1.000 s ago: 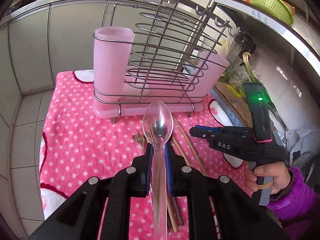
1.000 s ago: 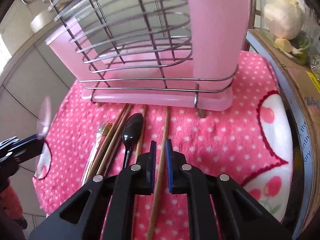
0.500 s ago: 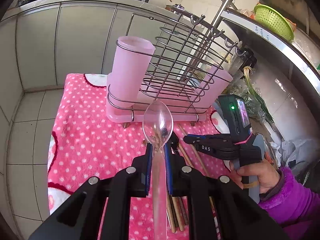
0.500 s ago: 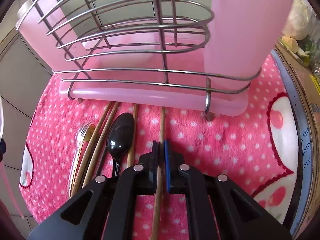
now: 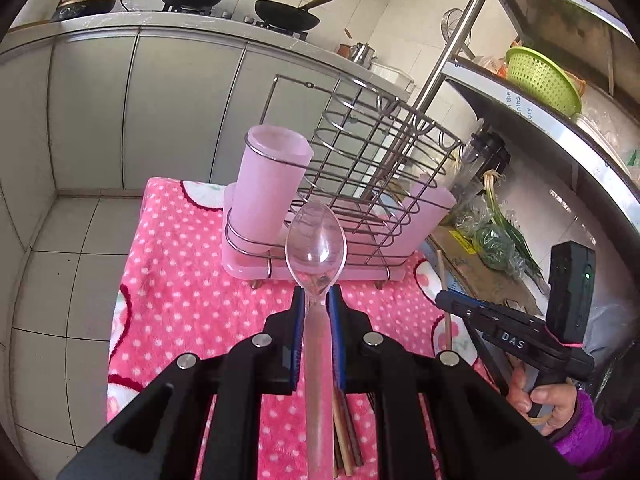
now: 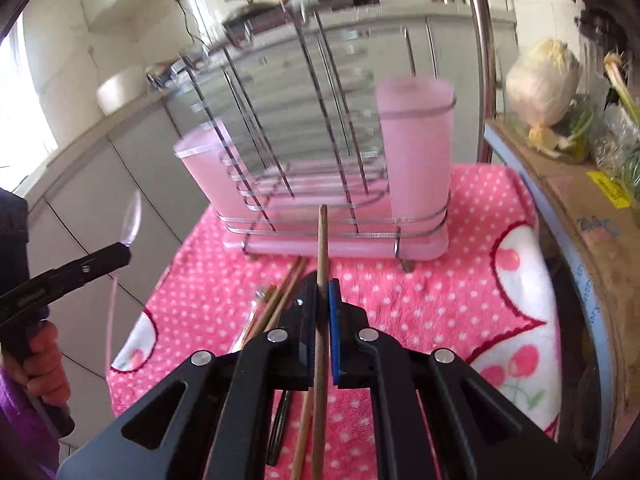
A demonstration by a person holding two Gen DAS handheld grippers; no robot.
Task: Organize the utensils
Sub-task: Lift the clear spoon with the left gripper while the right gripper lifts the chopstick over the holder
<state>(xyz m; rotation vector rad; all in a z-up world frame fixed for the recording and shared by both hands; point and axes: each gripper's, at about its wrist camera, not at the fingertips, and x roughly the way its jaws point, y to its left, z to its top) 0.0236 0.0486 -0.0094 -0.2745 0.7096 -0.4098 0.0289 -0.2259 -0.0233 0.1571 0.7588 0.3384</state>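
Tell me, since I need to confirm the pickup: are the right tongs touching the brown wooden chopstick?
Touching. The right wrist view shows the right tongs shut on the brown wooden chopstick, which runs between both pads and pokes out toward the pink utensil rack.

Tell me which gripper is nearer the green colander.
Right. The right gripper is below the green colander, off to that side; the left gripper holds the clear spoon mid-table.

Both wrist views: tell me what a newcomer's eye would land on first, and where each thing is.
First, the clear plastic spoon, clamped in the left gripper and standing dead centre of the left view. Behind it, the wire rack with its pink cups sits on the pink polka-dot cloth. In the right view, the right gripper pinches a single wooden chopstick, raised above more utensils lying on the cloth.
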